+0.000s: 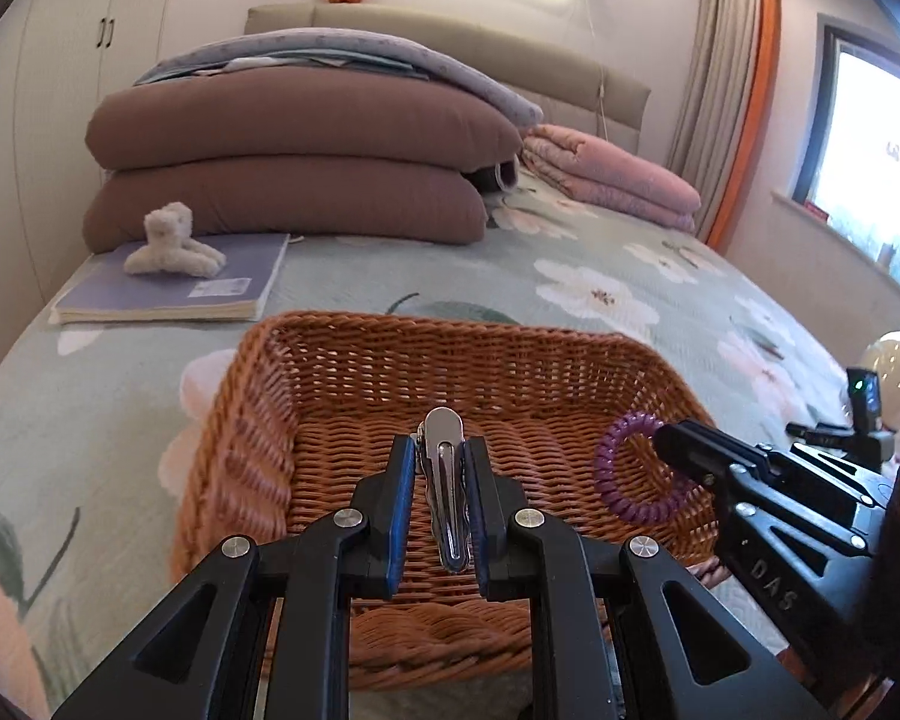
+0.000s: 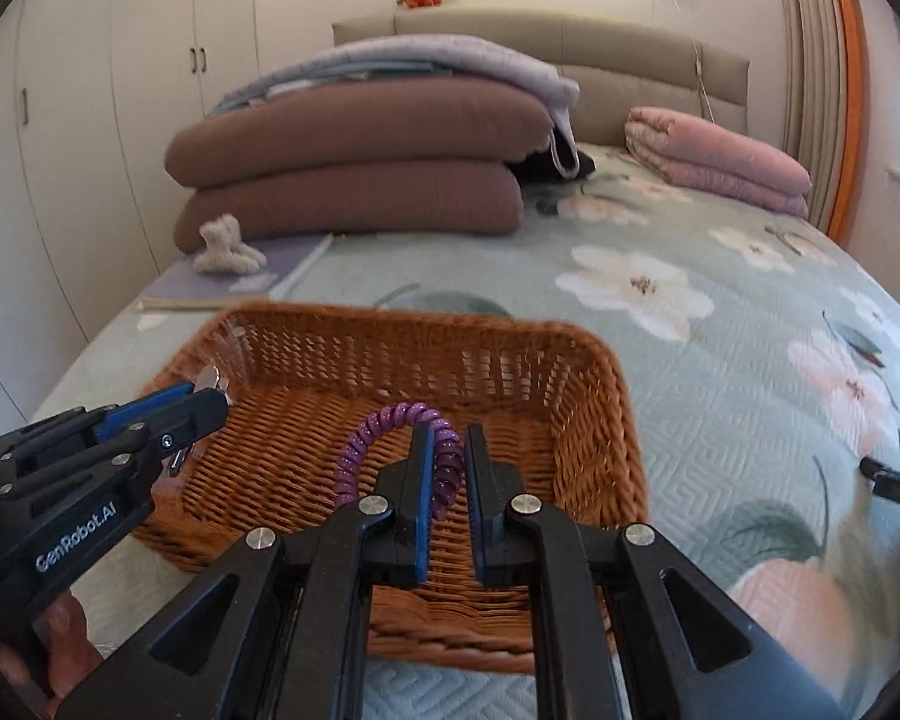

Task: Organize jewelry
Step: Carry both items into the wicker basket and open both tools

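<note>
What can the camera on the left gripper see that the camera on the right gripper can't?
Only the left wrist view shows the bright window and the silver hair clip lengthwise, clamped in the left gripper. Only the right wrist view shows the purple spiral hair tie pinched in the right gripper from behind, and more of the white wardrobe doors. Both show the wicker basket, each gripper's item held above it, the fluffy white claw clip lying on a notebook, and the stacked brown quilts.
</note>
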`<action>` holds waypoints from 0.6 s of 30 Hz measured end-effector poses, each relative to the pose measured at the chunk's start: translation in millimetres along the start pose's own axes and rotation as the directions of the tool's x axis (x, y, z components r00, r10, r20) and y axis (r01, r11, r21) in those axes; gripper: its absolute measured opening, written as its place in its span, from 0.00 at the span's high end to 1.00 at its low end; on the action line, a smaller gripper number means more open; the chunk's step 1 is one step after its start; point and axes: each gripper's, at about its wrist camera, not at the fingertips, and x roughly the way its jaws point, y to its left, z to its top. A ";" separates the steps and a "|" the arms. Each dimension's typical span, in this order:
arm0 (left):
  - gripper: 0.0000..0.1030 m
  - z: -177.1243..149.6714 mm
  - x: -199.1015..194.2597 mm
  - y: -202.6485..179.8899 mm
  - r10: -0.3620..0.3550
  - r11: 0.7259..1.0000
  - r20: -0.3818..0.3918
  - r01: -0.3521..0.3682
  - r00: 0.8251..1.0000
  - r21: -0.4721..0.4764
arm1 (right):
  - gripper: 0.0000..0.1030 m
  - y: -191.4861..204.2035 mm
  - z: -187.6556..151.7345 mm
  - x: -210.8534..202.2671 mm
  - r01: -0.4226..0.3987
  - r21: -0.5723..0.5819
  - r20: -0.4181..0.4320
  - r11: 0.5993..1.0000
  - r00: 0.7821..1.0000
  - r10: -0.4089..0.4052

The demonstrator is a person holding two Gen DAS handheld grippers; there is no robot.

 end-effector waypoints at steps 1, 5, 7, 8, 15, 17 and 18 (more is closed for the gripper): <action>0.84 -2.4 2.9 -1.3 -0.002 1.000 -0.004 0.002 1.000 0.001 | 0.89 0.0 -2.6 2.6 -0.002 0.003 -0.003 1.000 1.000 0.002; 0.84 -10.2 11.1 -4.7 0.000 1.000 -0.018 0.001 1.000 0.008 | 0.89 -1.7 -10.0 11.4 -0.004 0.006 -0.025 1.000 1.000 0.005; 0.84 -12.8 12.8 -5.0 0.002 1.000 -0.026 -0.001 1.000 0.011 | 0.89 -4.3 -12.5 14.3 -0.024 0.023 -0.042 0.999 0.999 0.025; 0.84 -13.2 13.8 -4.5 0.004 1.000 -0.027 -0.004 1.000 0.014 | 0.89 -5.2 -12.9 15.8 -0.027 0.030 -0.045 0.999 0.999 0.029; 0.62 -13.1 5.6 3.6 -0.004 1.000 -0.009 0.004 1.000 -0.016 | 0.84 -21.4 -15.2 9.7 -0.054 0.105 -0.036 0.993 0.998 0.058; 0.56 -11.5 -2.8 5.6 -0.028 0.999 0.003 0.028 1.000 -0.025 | 0.83 -24.3 -16.3 -1.7 -0.057 0.119 -0.016 0.991 0.998 0.059; 0.55 -11.1 -9.7 6.4 -0.044 0.999 0.013 0.044 0.999 -0.025 | 0.83 -25.2 -16.6 -8.4 -0.058 0.120 0.002 0.991 0.998 0.058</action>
